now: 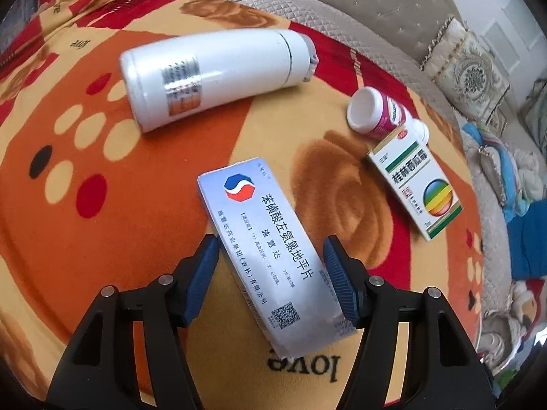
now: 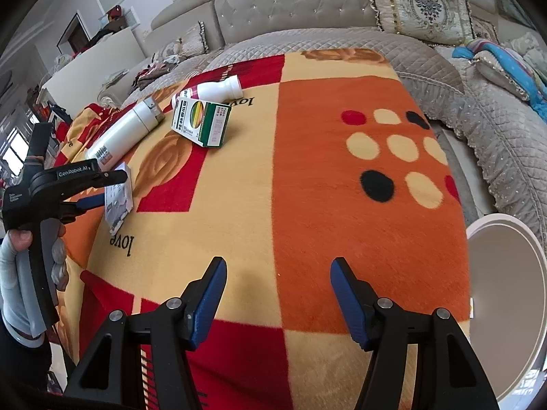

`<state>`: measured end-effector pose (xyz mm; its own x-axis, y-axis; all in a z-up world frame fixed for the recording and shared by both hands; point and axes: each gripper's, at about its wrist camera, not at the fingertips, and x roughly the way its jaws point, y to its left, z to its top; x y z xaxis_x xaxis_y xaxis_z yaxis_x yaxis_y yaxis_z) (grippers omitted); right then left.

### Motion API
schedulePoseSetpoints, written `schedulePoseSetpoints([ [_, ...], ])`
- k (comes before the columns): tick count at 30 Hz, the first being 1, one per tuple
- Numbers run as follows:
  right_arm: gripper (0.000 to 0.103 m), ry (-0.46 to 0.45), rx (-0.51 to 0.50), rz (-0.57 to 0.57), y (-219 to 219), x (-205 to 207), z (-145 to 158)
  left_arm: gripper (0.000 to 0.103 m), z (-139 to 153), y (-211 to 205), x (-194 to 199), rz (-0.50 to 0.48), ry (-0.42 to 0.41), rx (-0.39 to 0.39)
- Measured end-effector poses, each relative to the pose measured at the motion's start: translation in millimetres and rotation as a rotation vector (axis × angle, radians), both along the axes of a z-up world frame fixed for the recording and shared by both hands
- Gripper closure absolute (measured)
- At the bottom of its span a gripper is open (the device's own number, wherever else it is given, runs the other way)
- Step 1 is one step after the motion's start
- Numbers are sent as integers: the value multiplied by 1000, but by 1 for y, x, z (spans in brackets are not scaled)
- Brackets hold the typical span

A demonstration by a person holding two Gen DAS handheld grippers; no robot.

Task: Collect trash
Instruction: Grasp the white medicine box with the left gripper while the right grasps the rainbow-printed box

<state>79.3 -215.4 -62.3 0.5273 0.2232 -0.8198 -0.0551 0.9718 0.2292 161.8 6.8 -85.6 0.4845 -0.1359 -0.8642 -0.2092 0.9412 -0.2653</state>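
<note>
Blanket (image 2: 307,205) covers the tabletop; trash lies scattered on it, bin (image 2: 506,307) at its right edge. My left gripper (image 1: 270,259) straddles the silver box (image 1: 263,239), jaws spread, lined up to pinch. Right gripper (image 2: 277,273) spread, empty.

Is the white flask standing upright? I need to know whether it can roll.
No, the white flask lies on its side on the patterned blanket, beyond the silver medicine box.
</note>
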Motion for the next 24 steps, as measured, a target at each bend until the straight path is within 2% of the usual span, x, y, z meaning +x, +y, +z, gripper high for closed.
schedulePoseSetpoints([
  [6, 42, 8, -5, 18, 7, 10, -1, 40, -1, -12, 6, -36, -12, 64],
  [8, 42, 10, -7, 23, 10, 13, -1, 45, -2, -15, 6, -65, -14, 81],
  [10, 42, 12, -3, 28, 12, 17, -1, 48, -1, -15, 3, -90, -11, 62],
  [14, 42, 9, 20, 36, 17, 34, 3, 49, 1, -10, -6, -133, 1, 26],
  [18, 42, 11, 54, 45, 29, 59, 7, 49, 10, -1, -19, -149, -12, 27],
  [24, 42, 6, 44, 80, 54, 91, 11, 49, 19, 10, -25, -170, -23, 48],
])
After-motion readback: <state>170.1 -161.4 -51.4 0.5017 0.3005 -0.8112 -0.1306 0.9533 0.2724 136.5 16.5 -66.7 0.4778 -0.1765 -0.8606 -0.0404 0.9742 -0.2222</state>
